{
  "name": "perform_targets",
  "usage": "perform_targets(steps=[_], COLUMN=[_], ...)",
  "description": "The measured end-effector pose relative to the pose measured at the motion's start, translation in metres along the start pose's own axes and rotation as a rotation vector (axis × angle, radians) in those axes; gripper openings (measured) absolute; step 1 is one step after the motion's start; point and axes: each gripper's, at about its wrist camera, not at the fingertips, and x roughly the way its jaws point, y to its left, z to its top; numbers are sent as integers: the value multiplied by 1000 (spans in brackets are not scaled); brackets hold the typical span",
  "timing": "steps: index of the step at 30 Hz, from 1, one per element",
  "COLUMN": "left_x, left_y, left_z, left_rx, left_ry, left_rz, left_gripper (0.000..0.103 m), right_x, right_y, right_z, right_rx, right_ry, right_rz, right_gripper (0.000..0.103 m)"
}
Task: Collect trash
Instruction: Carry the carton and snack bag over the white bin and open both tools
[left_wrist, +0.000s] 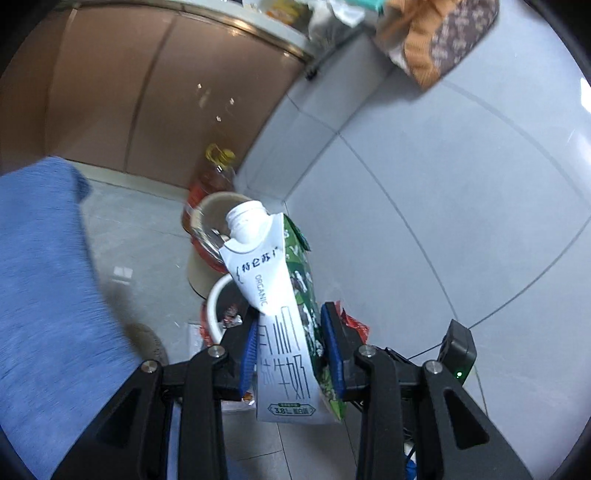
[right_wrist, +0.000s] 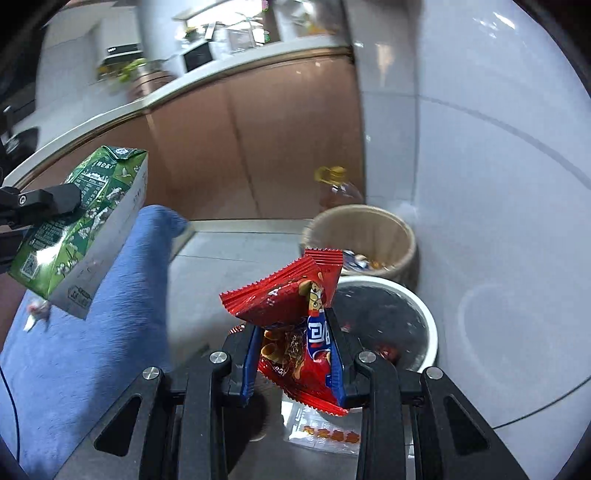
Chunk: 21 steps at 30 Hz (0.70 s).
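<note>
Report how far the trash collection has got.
Done: both bins already hold scraps, the white bin and the beige bin. In hand: the left gripper clamps a milk carton and the right gripper a red snack wrapper, neither dropped yet. Left: a small wrapper on the blue cushion.

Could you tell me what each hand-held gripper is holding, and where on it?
Left hand-held gripper: milk carton, clamped across its lower body. Right hand-held gripper: red snack wrapper, pinched at its lower half.

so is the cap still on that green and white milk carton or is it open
Open. The green and white milk carton shows a bare white threaded spout with no cap, in the left wrist view, where the left gripper holds it.
</note>
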Motion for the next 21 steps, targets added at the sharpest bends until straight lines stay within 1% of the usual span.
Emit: perform_targets(steps=[6, 11, 14, 21], left_x=[80, 129, 151, 188], left_y=[0, 6, 7, 2], left_z=[12, 13, 12, 13], left_rx=[2, 0, 10, 41], left_ry=[108, 176, 208, 254], left_rz=[14, 27, 35, 61], left_gripper=[31, 31, 31, 31], right_x=[35, 57, 71, 88], right_y=[-40, -51, -60, -77], right_z=[3, 0, -5, -10], right_rx=[51, 52, 57, 86], right_ry=[25, 38, 46, 63], right_rz=[-56, -79, -73, -85], right_gripper=[29, 30, 31, 34])
